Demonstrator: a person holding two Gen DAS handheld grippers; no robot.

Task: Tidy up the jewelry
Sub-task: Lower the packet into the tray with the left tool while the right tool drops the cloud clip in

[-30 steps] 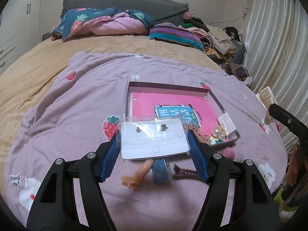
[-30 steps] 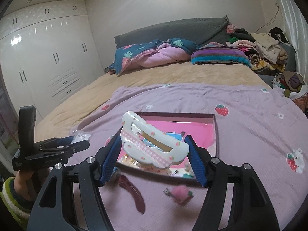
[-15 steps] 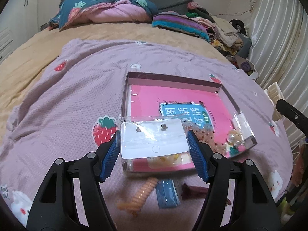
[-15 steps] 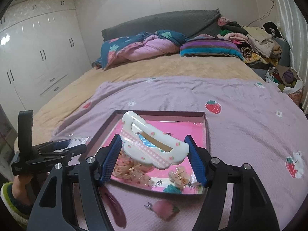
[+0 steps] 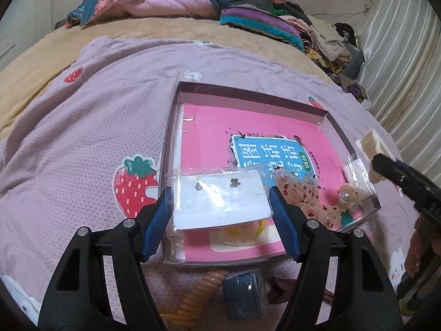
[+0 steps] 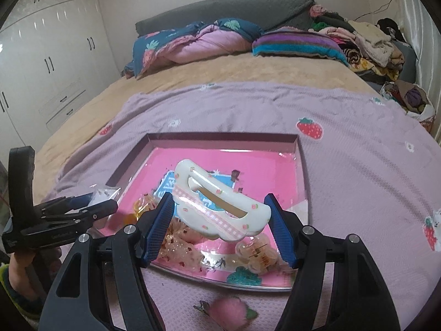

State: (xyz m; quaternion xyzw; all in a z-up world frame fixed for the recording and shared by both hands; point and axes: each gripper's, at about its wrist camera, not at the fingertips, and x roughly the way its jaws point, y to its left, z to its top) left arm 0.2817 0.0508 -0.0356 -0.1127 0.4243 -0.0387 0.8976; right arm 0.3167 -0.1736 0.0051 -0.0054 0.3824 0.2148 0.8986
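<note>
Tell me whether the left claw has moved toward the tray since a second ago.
Yes. The left claw, carrying the earring card, has come forward and down: its fingertips now overlap the near edge of the tray, and the tray looms larger.

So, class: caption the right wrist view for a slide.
Right gripper holds a white hair claw above the tray.

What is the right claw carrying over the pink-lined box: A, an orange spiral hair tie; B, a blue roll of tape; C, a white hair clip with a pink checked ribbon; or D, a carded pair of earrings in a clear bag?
C: the right claw has its blue pads on the ends of the white hair clip, above the box.
</note>
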